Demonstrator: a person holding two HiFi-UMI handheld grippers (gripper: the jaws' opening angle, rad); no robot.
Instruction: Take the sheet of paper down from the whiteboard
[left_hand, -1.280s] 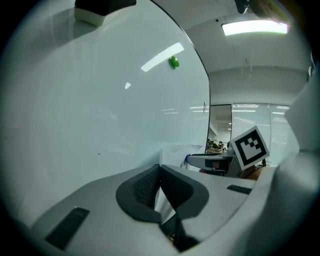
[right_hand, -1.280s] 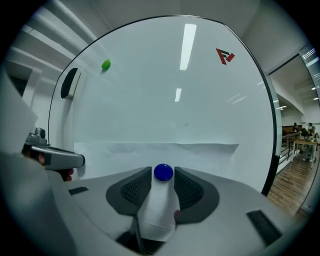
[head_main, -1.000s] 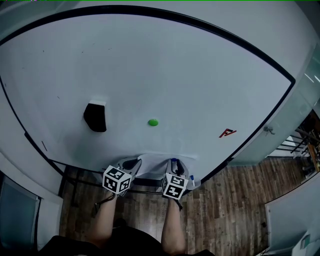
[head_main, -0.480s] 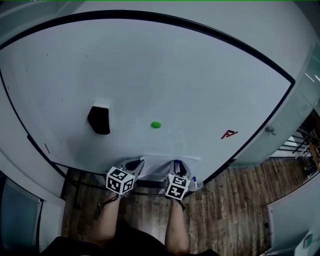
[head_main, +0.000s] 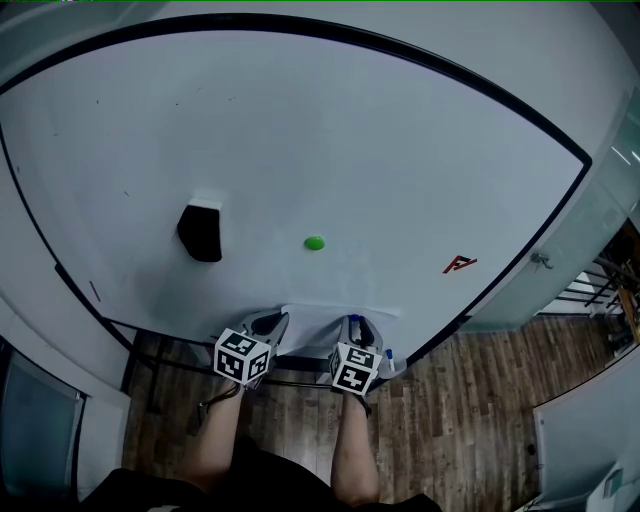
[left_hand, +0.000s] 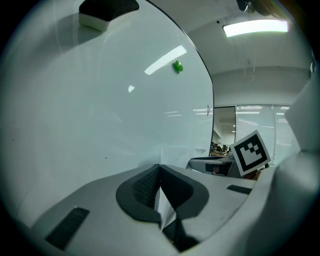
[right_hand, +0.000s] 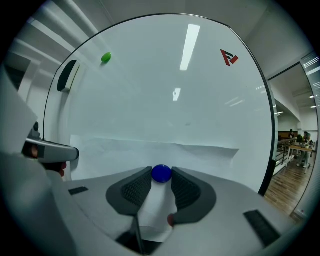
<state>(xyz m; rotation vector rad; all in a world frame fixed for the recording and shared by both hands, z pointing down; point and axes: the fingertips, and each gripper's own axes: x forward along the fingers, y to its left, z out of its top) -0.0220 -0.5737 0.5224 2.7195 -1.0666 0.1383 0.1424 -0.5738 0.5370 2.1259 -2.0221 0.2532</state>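
Observation:
The white sheet of paper (head_main: 320, 318) lies flat against the bottom edge of the whiteboard (head_main: 300, 130). My left gripper (head_main: 268, 325) is at the sheet's left side, shut on its edge; in the left gripper view the paper (left_hand: 166, 210) runs between the closed pads of the left gripper (left_hand: 159, 169). My right gripper (head_main: 352, 326) is at the sheet's right part. In the right gripper view a blue round magnet (right_hand: 161, 173) sits on the paper (right_hand: 150, 149), and the right gripper (right_hand: 161, 176) is shut on it at the fingertips.
A green magnet (head_main: 314, 242) and a black eraser (head_main: 201, 232) stick to the board above the sheet. A red logo (head_main: 456, 265) marks the board's lower right. Below the board's black frame (head_main: 500, 280) is wooden floor (head_main: 470, 420).
Both grippers stay where they were on the sheet. Only the head view has shifted slightly.

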